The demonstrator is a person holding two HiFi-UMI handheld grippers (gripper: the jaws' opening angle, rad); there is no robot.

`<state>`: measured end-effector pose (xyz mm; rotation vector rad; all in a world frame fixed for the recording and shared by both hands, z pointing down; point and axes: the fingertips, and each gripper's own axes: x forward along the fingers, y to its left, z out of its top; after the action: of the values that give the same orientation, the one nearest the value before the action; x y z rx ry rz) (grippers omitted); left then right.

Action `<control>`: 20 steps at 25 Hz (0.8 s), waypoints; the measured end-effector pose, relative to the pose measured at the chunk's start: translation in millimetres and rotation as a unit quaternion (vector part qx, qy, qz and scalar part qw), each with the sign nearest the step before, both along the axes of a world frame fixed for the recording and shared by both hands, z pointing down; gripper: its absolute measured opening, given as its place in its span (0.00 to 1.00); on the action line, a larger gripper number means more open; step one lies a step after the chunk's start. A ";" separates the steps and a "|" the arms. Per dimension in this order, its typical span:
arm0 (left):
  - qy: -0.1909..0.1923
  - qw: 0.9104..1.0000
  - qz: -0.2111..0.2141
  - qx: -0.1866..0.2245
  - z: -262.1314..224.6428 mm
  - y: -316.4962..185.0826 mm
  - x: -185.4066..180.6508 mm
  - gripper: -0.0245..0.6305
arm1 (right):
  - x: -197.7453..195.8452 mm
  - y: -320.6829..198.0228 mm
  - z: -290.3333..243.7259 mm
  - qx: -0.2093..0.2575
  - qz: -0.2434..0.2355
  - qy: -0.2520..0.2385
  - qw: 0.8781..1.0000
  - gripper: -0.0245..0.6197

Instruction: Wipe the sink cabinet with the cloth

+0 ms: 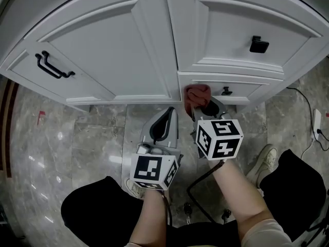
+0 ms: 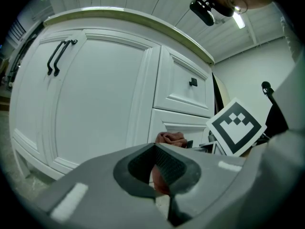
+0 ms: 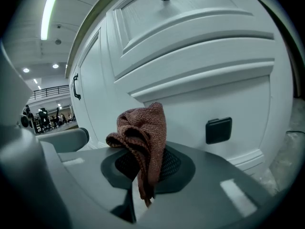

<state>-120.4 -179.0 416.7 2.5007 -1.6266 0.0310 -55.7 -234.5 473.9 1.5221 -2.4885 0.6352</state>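
The white sink cabinet (image 1: 154, 45) fills the top of the head view. A reddish-brown cloth (image 1: 198, 94) is bunched against the left end of the lower drawer front (image 1: 241, 84). My right gripper (image 1: 203, 107) is shut on it. In the right gripper view the cloth (image 3: 143, 137) sticks up from between the jaws, close to the drawer's small black knob (image 3: 218, 130). My left gripper (image 1: 164, 123) is shut on nothing. It hangs lower and to the left, pointing at the foot of the cabinet. From the left gripper view the cloth (image 2: 170, 138) shows just beyond the shut jaws.
Black bar handles (image 1: 51, 66) sit on the left door and a square knob (image 1: 258, 44) on the upper right drawer. Grey marble floor (image 1: 77, 148) lies below. A person's shoe (image 1: 264, 161) and dark knees are near the bottom. A cable and wall plug (image 1: 317, 125) are at the right.
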 end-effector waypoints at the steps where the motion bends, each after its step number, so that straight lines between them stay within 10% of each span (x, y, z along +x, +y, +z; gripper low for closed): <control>1: -0.001 1.000 0.002 0.001 0.4 -0.2 1.8 0.04 | 6.3 -1.3 1.0 0.000 0.011 0.001 1.000 0.16; 20: 0.007 0.999 0.039 0.017 -7.5 -6.0 40.8 0.04 | 71.7 5.2 7.7 -0.029 0.108 -0.032 0.993 0.16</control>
<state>-79.6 -185.0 409.2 2.5820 -1.5373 -0.0055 16.0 -229.3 481.6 1.7915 -2.3454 0.7945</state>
